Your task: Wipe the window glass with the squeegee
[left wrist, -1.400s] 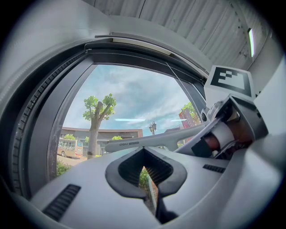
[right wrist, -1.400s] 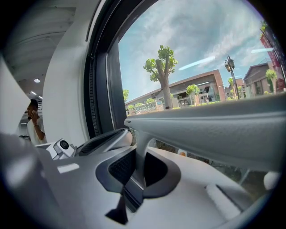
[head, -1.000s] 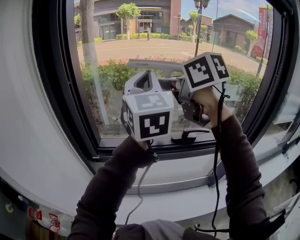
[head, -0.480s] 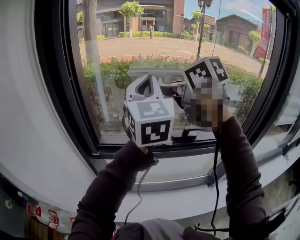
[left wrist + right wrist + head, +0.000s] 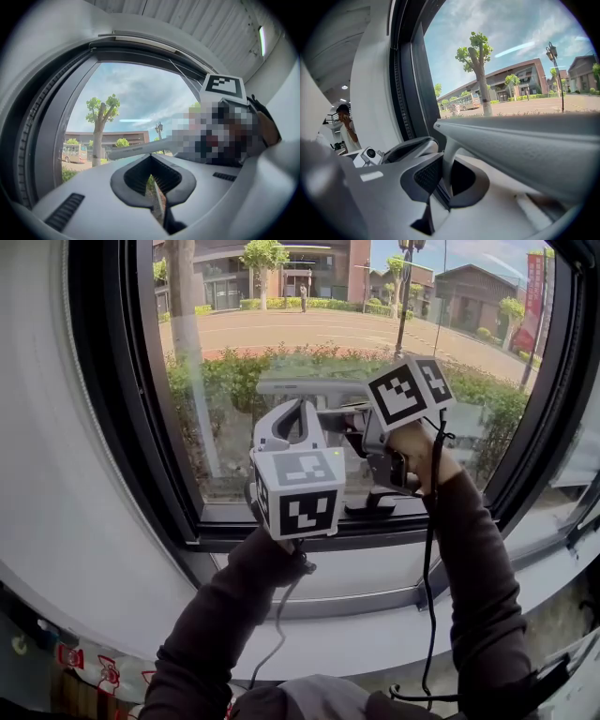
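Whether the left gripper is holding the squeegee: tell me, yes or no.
No: in the left gripper view, the left gripper has nothing between its jaws, and the squeegee lies beyond them, untouched by it.

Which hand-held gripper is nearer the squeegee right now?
Right. The right hand-held gripper is clamped on the squeegee by its handle. The left hand-held gripper sits close below the blade, with nothing between its jaws.

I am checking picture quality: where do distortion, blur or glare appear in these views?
Head view: sharp, bright street, darker window frame. Left gripper view: fisheye curves the frame; a pale streak reflects on the glass. Right gripper view: the same streak; the near squeegee looks soft.
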Available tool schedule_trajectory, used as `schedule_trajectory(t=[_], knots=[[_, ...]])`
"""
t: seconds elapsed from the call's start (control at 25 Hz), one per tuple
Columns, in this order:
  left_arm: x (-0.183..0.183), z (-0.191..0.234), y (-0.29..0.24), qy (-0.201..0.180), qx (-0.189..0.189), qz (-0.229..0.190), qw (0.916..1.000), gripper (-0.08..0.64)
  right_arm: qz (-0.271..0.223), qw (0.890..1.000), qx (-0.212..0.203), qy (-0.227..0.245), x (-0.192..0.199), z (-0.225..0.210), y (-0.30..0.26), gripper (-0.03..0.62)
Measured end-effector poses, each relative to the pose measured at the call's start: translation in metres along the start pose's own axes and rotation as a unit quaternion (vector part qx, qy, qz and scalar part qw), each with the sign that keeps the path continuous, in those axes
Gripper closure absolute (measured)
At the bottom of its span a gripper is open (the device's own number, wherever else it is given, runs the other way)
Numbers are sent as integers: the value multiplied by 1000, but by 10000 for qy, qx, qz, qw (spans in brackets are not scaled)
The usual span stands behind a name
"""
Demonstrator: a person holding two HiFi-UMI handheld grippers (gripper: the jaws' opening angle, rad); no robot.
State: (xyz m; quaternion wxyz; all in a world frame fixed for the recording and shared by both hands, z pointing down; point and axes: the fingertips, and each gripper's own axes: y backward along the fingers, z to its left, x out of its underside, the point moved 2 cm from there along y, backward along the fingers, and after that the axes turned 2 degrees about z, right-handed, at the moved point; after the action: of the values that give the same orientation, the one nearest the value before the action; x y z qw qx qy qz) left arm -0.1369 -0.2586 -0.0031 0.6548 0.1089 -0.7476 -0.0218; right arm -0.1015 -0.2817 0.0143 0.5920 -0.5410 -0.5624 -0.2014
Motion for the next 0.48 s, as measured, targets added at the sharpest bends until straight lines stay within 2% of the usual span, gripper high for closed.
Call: schedule_trajectory(t=[0.2, 0.48], knots=[[20, 5, -9, 316, 126, 337, 9989, 561, 58, 10000, -45, 56, 0, 1, 0, 565], [21, 10, -14, 298, 114, 391, 9987, 561, 143, 9998, -158, -56, 5, -3, -8, 565]])
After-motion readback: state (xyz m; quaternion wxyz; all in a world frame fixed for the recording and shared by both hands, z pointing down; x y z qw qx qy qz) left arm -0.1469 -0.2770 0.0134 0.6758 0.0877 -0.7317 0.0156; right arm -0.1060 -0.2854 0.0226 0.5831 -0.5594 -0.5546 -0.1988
